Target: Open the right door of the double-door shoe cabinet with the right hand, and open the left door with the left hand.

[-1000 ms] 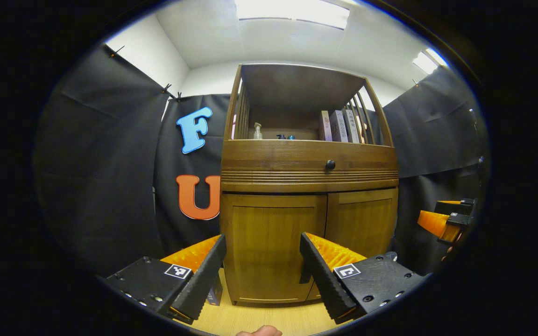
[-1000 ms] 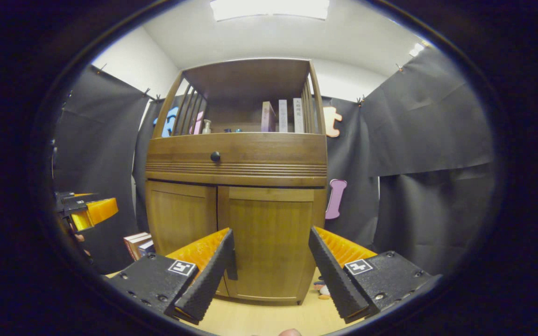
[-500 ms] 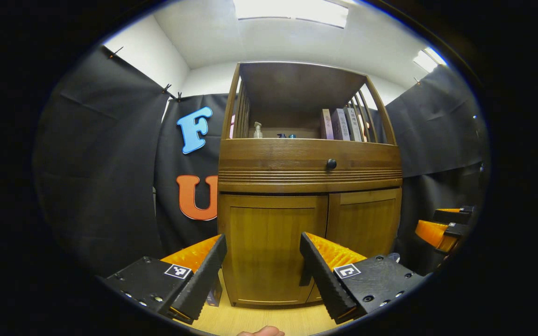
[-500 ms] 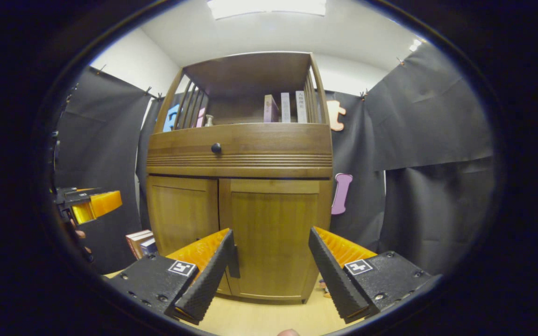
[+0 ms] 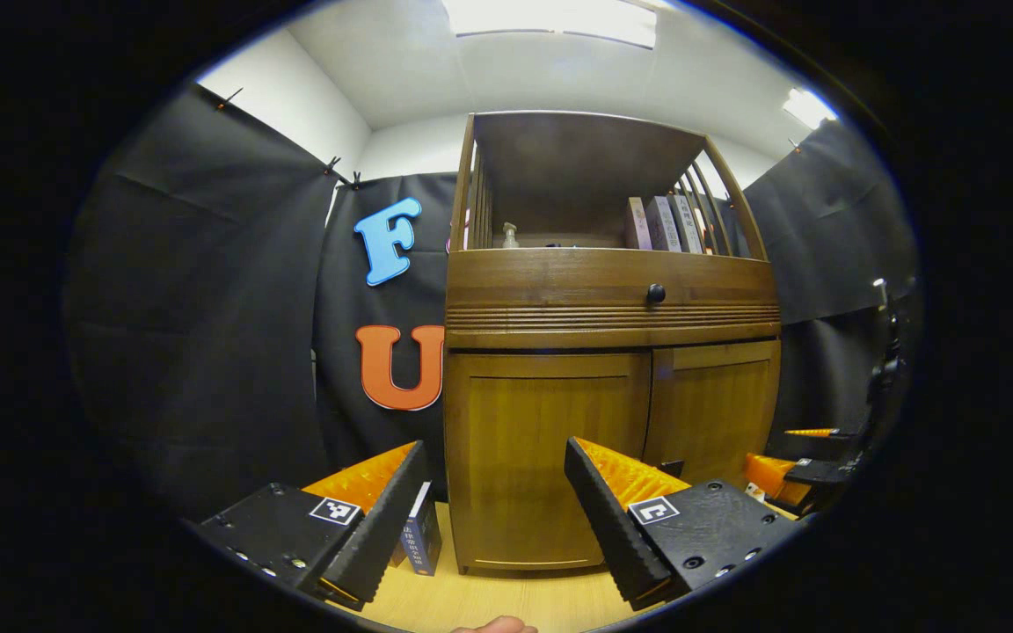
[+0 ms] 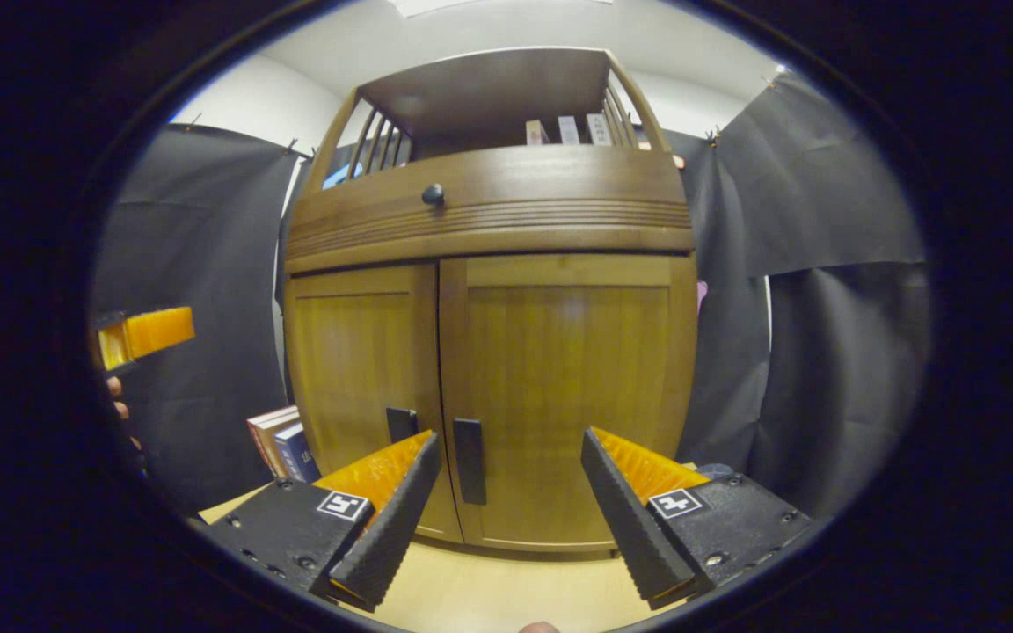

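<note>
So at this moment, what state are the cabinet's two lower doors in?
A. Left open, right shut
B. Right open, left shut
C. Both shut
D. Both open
C: in the right gripper view the left door and right door sit flush, and the open right gripper is short of the handle.

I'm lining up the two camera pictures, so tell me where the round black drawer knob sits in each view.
Left gripper view: the drawer knob sits right of centre, on the drawer front above the door seam.
Right gripper view: the drawer knob sits upper left of centre.
Shared landmark: the ribbed moulding just below it.
</note>
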`<action>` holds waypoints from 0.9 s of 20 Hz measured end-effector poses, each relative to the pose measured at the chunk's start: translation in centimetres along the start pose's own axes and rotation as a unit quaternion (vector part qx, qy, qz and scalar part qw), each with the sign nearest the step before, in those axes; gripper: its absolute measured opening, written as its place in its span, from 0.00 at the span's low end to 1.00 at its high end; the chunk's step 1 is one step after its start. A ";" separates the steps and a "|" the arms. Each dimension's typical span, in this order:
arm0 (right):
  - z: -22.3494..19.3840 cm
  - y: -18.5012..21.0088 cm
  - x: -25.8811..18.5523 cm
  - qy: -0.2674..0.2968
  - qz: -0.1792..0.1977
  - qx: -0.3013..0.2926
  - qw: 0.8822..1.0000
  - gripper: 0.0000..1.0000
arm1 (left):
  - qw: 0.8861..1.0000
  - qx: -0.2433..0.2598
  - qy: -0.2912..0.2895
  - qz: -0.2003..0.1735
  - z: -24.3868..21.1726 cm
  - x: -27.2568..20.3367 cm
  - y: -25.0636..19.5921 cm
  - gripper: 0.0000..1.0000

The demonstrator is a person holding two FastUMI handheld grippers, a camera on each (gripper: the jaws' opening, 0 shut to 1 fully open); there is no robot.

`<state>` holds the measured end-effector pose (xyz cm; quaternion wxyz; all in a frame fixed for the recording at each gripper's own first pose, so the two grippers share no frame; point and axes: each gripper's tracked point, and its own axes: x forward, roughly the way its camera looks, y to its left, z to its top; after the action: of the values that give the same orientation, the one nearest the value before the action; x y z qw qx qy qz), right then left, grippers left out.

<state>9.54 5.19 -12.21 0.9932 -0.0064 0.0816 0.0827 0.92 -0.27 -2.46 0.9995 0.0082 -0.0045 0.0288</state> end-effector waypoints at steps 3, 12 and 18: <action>-2.1 1.4 3.0 0.033 0.015 0.008 0.999 0.99 | 1.000 0.002 0.004 0.013 -0.7 -0.3 1.2 1.00; -6.7 3.2 10.6 0.077 -0.011 0.005 0.997 0.87 | 0.998 0.008 0.020 0.067 -1.9 -2.4 6.2 0.94; -7.1 3.1 12.2 0.083 -0.039 -0.003 0.996 0.75 | 0.996 0.004 0.035 0.085 -2.8 -3.8 8.5 0.95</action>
<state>19.74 10.08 -21.16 0.9855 -0.0198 0.1627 0.0435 -3.29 8.04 -5.17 0.9930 0.0110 0.0296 0.1137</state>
